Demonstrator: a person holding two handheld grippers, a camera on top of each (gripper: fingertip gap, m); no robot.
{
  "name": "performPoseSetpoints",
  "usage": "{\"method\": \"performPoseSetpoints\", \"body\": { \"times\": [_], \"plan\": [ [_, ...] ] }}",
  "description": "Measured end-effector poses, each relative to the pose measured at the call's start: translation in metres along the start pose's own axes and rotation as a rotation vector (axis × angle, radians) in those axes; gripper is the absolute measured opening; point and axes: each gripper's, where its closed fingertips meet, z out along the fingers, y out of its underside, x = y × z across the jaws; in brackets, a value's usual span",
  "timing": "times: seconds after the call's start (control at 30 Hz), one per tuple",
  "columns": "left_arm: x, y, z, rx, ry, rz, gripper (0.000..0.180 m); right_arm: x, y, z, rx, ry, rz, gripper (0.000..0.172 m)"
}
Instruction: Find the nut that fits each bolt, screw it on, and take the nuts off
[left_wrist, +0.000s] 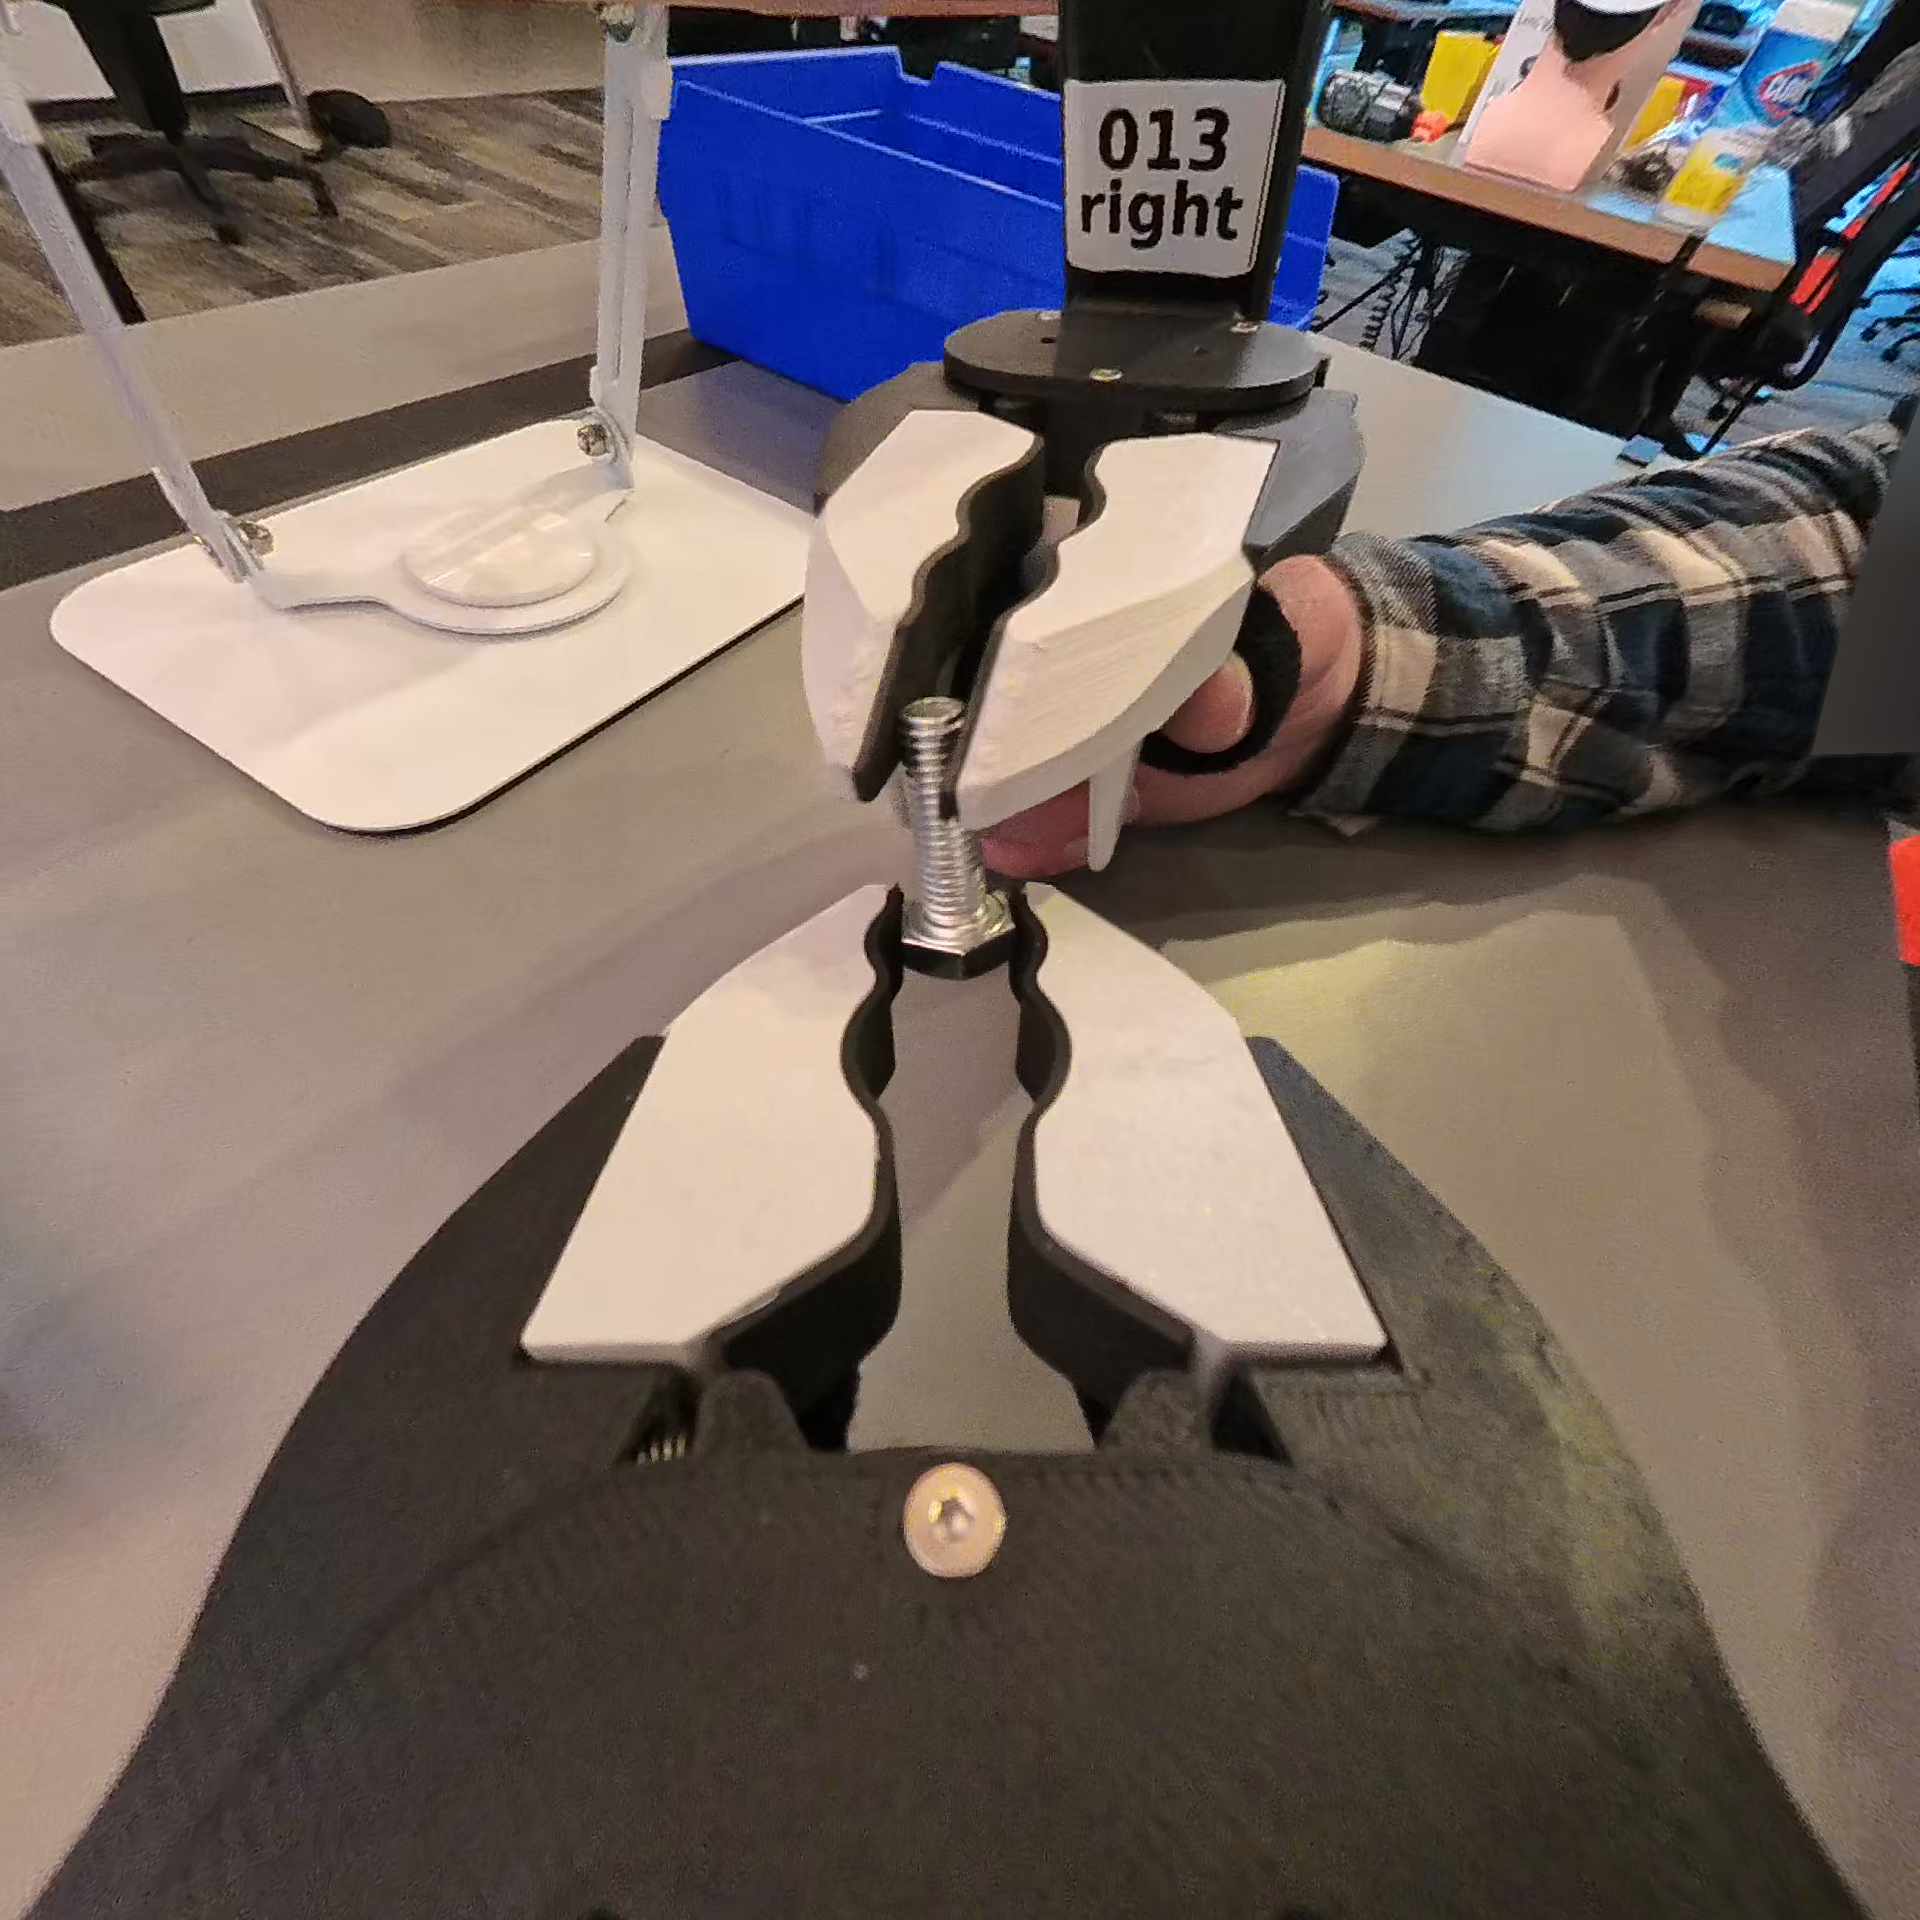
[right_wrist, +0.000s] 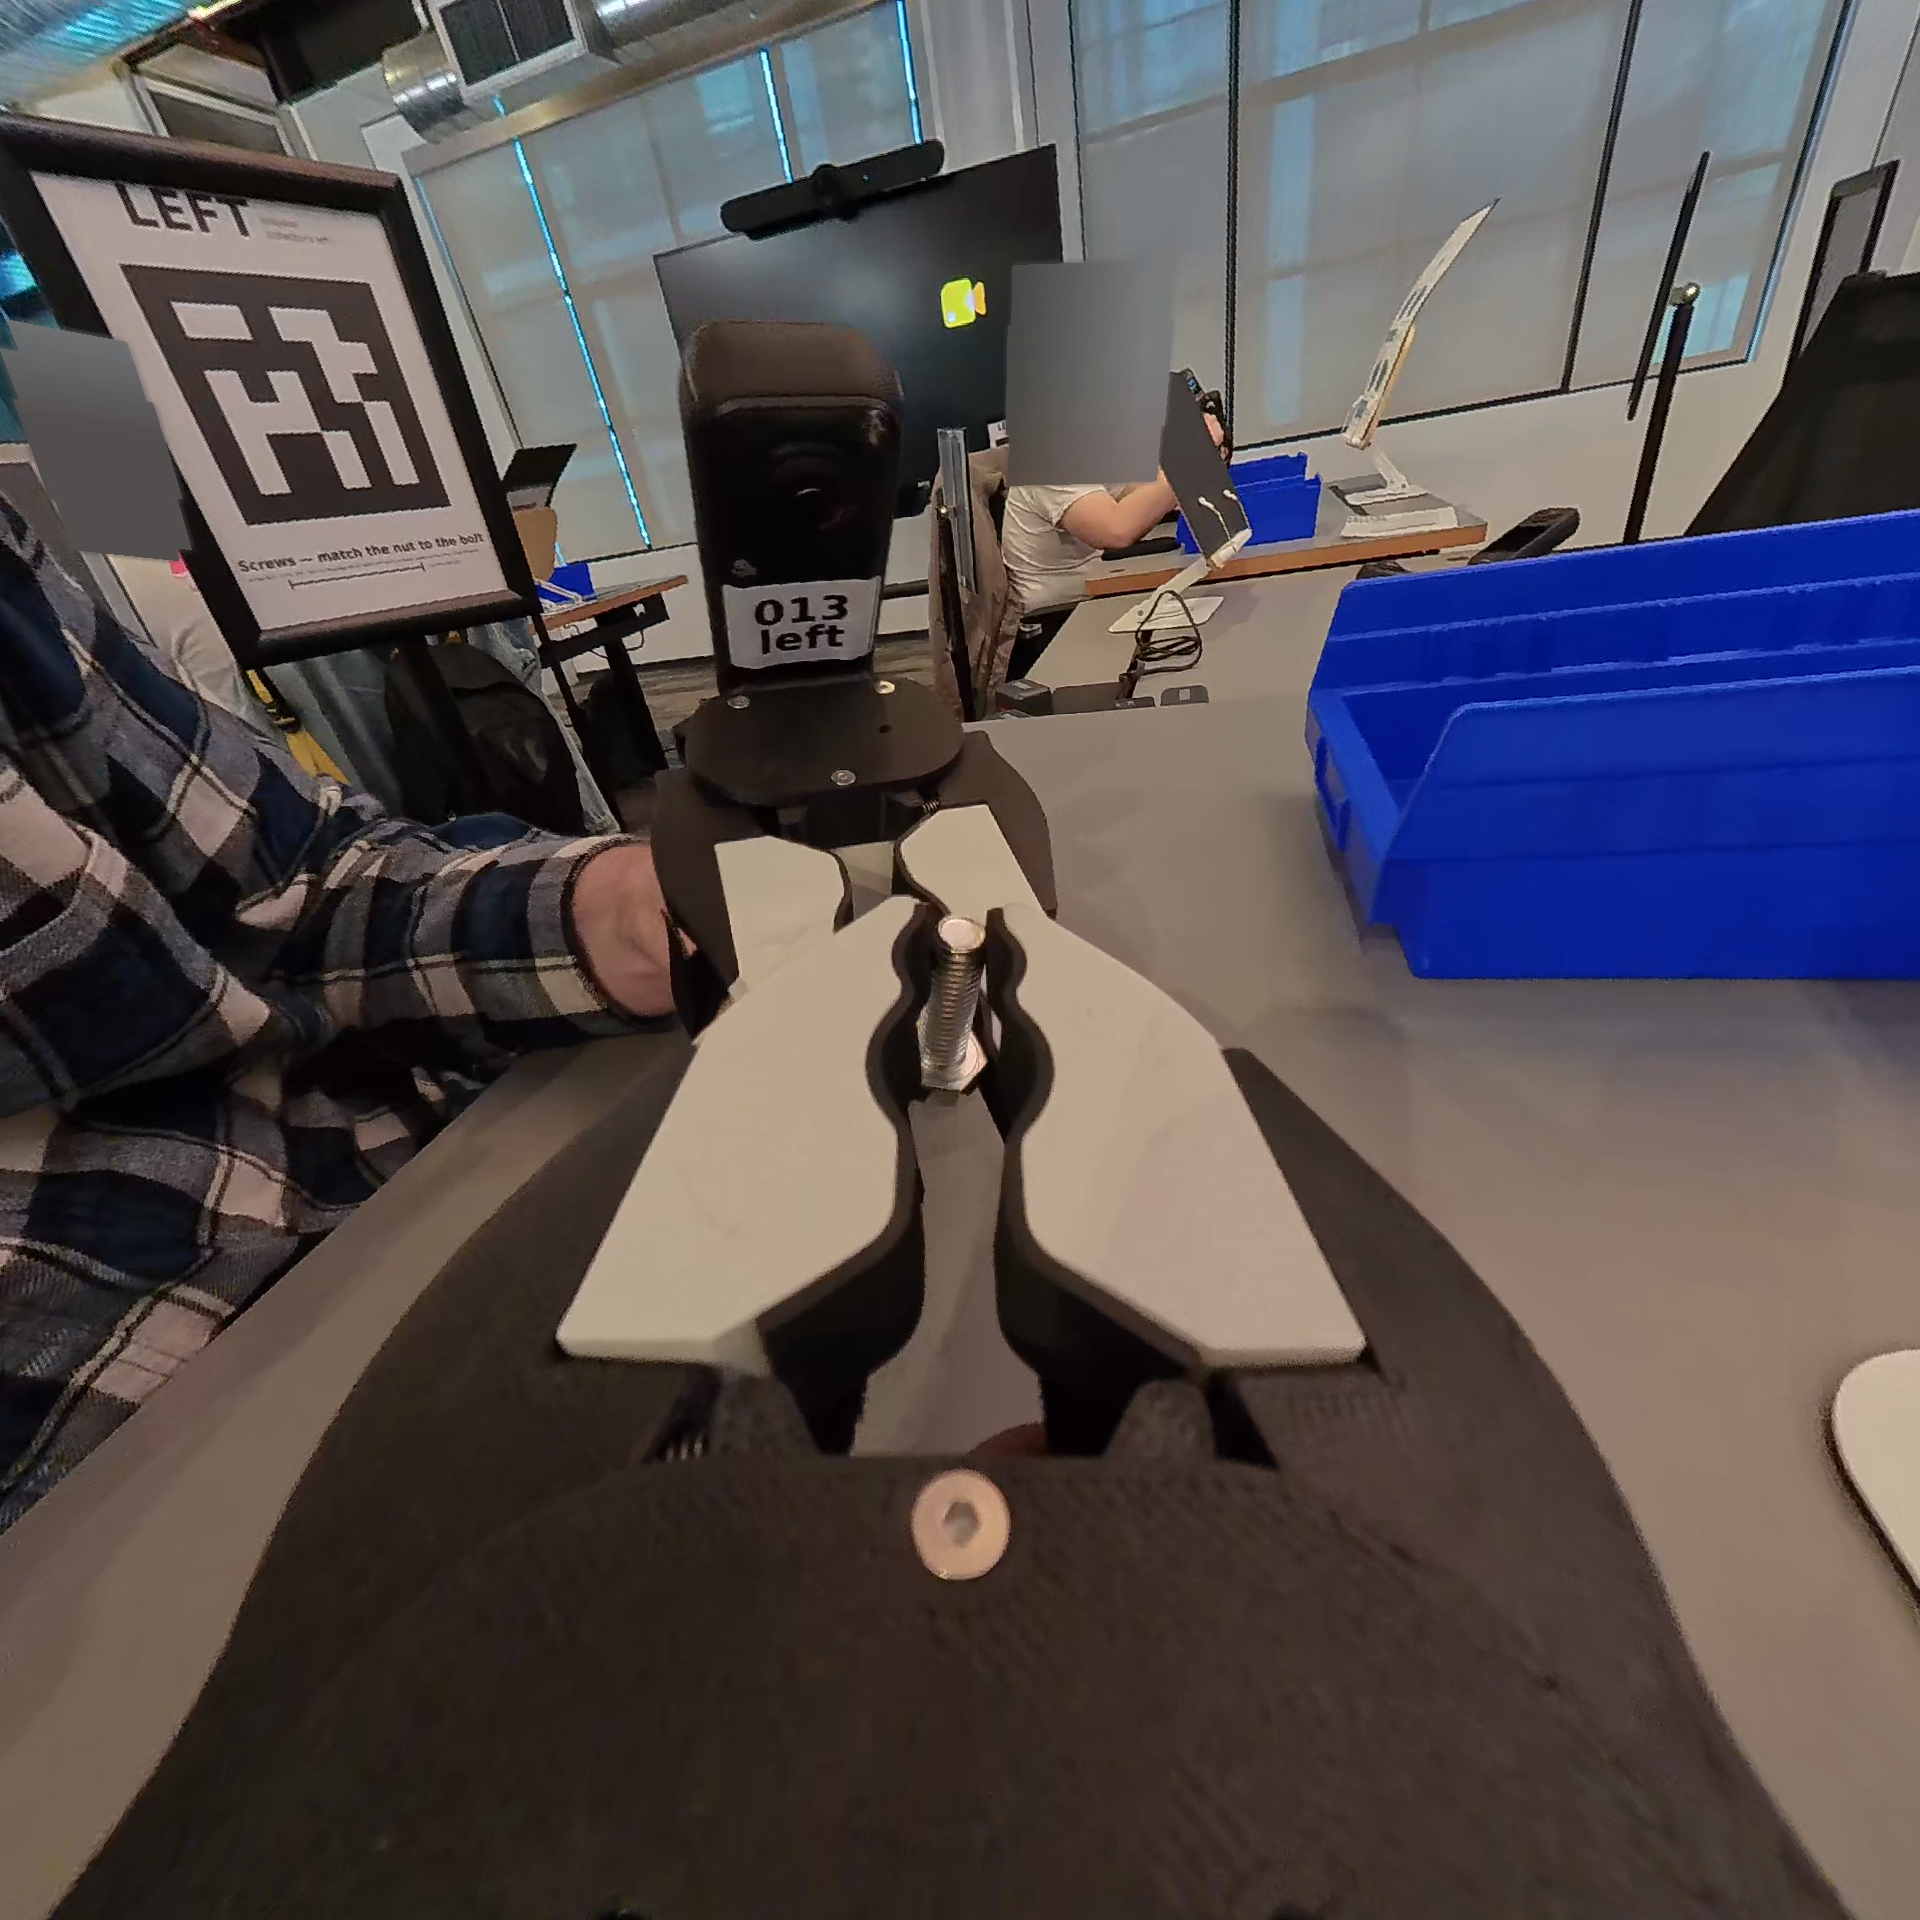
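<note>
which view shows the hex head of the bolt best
The left wrist view: the bolt stands upright, its hex head plain between the left gripper's fingertips. The right wrist view shows mostly threads, the head half hidden.

A silver threaded bolt (left_wrist: 932, 821) stands upright above the grey table, its hex head (left_wrist: 951, 940) lowest.

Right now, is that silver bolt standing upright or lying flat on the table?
Upright. The bolt stands with its hex head at the bottom, clamped in the left gripper, while the right gripper pinches its threaded top.
</note>
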Motion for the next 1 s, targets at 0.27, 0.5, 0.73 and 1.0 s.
{"method": "performPoseSetpoints", "body": {
  "times": [0.27,0.5,0.73,1.0],
  "plan": [
    [0.0043,-0.0008,-0.0003,0.017,0.049,-0.023,0.020,-0.0039,-0.0002,0.0006,0.002,-0.021,-0.008,0.010],
    [0.0040,-0.0022,-0.0014,0.036,0.055,-0.029,0.019,-0.0034,-0.0011,-0.0003,0.009,-0.027,0.003,0.010],
    [0.0013,-0.0018,-0.0019,0.029,0.025,-0.008,0.018,-0.0020,-0.0012,-0.0005,0.011,-0.022,0.010,0.010],
    [-0.0021,-0.0005,-0.0017,0.019,-0.002,0.005,0.018,-0.0010,-0.0010,-0.0004,0.010,-0.021,0.018,0.010]
  ]
}}
